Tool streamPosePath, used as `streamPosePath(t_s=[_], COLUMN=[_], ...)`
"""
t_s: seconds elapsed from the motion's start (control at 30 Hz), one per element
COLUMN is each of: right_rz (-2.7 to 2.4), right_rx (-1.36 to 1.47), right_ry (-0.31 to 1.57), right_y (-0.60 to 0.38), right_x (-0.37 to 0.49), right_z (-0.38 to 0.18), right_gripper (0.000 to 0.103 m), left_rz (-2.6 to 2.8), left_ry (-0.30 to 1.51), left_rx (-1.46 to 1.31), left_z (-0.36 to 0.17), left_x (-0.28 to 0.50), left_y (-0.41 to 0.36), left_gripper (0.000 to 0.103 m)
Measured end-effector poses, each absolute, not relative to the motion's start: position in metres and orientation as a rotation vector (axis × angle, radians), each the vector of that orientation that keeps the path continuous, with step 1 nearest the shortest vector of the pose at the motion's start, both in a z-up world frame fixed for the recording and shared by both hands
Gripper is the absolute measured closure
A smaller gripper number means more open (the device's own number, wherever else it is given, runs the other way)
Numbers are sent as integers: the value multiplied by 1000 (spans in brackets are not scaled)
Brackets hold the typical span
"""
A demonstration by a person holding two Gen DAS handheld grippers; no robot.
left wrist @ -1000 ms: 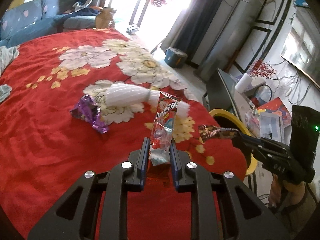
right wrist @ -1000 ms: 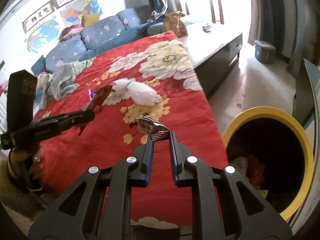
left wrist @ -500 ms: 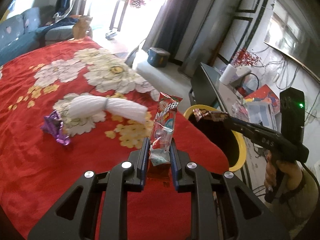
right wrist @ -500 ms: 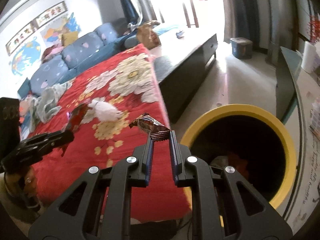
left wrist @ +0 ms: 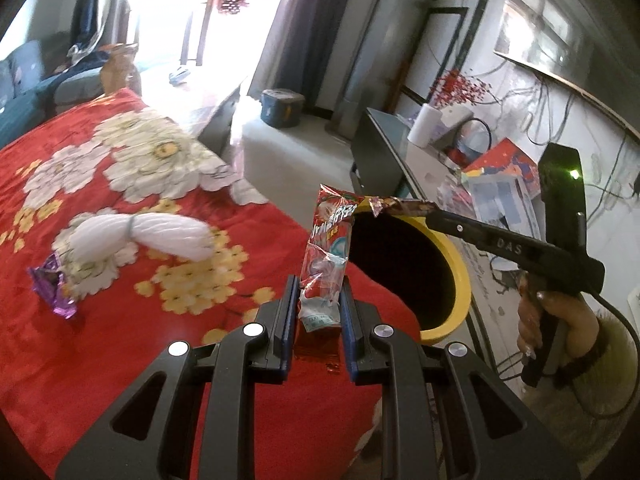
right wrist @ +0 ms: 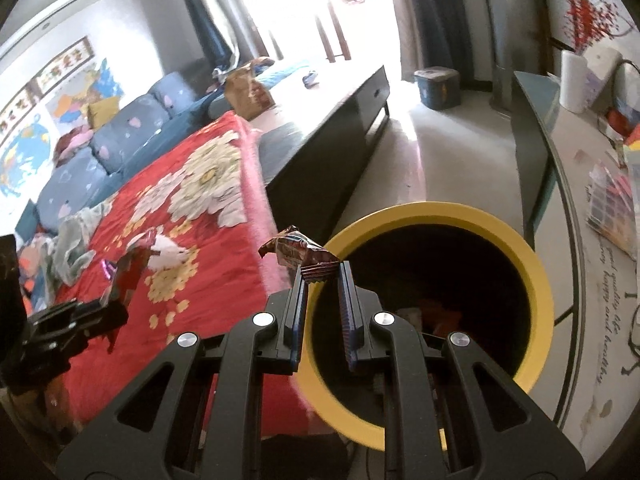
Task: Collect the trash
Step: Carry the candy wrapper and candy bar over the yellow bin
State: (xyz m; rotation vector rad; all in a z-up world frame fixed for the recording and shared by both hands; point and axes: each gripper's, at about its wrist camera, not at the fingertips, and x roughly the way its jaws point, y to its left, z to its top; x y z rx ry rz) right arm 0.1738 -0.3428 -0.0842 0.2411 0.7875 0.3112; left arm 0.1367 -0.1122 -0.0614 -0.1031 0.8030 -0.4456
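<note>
On the red floral blanket (left wrist: 100, 360), a purple wrapper (left wrist: 52, 290) was seen at the far left, just beside a white tied bundle (left wrist: 144, 234). The left gripper (left wrist: 319, 308) was clamped on a red snack packet (left wrist: 326, 256), which was held upright near the bin. To the right, the right gripper (right wrist: 322, 276) was closed on a brown candy wrapper (right wrist: 298, 252), held at the left rim of the yellow trash bin (right wrist: 536, 264).

Red floral blanket (left wrist: 132, 360) w/ white bundle (left wrist: 148, 234) – blue sofa (right wrist: 116, 144), paper roll (right wrist: 574, 80) beyond
</note>
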Motion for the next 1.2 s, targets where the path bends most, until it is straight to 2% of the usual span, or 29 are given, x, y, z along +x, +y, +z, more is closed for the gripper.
streamPosePath(t_s=[0.57, 1.2], right_rz=[200, 59], right_rx=[335, 411], right_ry=[771, 785], right_y=[-390, -434], right_x=[176, 177], right_z=[-88, -106], right_gripper=[92, 92], left_rz=[-557, -595], left_ry=[795, 849], left_rx=[-14, 64], left_z=[-59, -83], left_x=[143, 163], left_y=[-175, -226], left_gripper=[84, 84])
